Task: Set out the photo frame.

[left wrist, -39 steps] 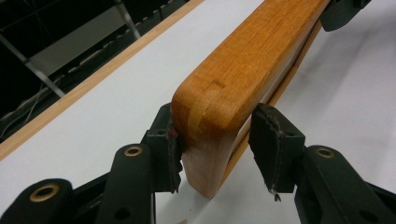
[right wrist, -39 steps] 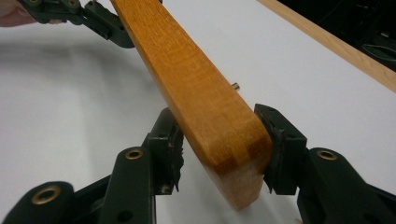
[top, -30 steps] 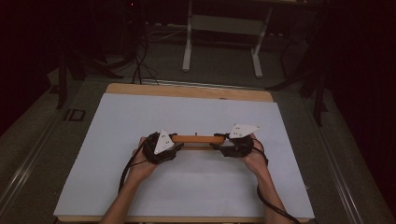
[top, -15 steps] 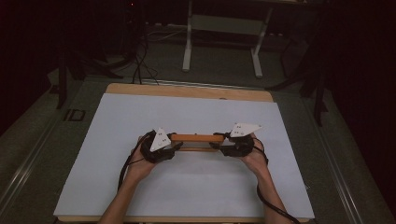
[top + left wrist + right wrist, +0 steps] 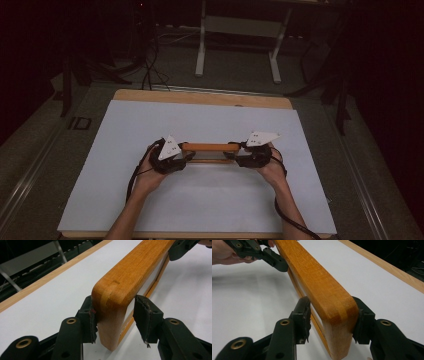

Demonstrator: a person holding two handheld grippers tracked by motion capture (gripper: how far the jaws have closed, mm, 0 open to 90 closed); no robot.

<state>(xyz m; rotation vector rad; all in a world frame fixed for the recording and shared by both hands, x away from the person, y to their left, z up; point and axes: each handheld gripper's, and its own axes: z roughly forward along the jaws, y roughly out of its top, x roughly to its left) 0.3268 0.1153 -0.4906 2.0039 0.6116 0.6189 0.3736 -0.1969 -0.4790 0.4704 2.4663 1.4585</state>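
A wooden frame (image 5: 209, 148) with a thick orange-brown top rail stands on edge over the white tabletop (image 5: 210, 200), held between my two grippers. My left gripper (image 5: 184, 153) grips the frame's left end. In the left gripper view its jaws (image 5: 115, 303) press on both sides of the rounded corner (image 5: 112, 297), and the right gripper (image 5: 182, 248) shows at the far end. My right gripper (image 5: 236, 153) clasps the frame's right end. In the right gripper view its pads (image 5: 332, 306) squeeze that corner (image 5: 337, 307), with the left gripper (image 5: 265, 253) and a hand at the rail's far end.
The white sheet covers a table with a wooden rim (image 5: 200, 97) along the far edge. Beyond the table a grey stand (image 5: 240, 30) and cables (image 5: 150, 60) sit on the dark floor. Both forearms come in from the bottom of the high view.
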